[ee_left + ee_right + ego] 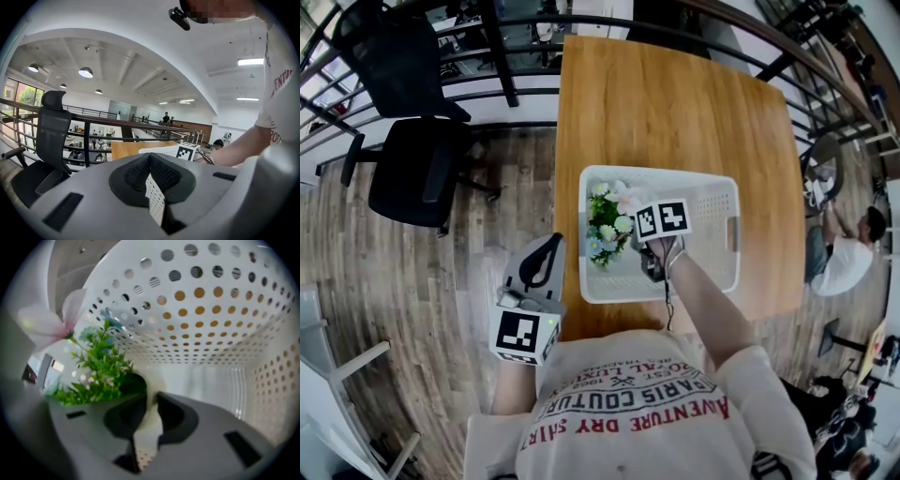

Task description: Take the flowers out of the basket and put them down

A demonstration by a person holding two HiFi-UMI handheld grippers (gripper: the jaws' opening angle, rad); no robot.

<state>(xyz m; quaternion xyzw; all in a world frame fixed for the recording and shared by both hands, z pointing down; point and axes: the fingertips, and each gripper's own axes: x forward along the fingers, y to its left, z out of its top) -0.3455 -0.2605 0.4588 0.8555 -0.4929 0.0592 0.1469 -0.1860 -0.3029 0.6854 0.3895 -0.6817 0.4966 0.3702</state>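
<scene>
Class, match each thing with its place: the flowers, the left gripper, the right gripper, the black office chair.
Things:
1. flowers
2. left gripper
3. right gripper
4. black office chair

Places:
A. on the wood floor, left of the table
B. lowered into the white basket, beside the flowers
C. lying in the white basket's left part
D. off the table's near edge, by the person's shirt

Pairs: 1-C, 2-D, 3-B, 4-A.
</scene>
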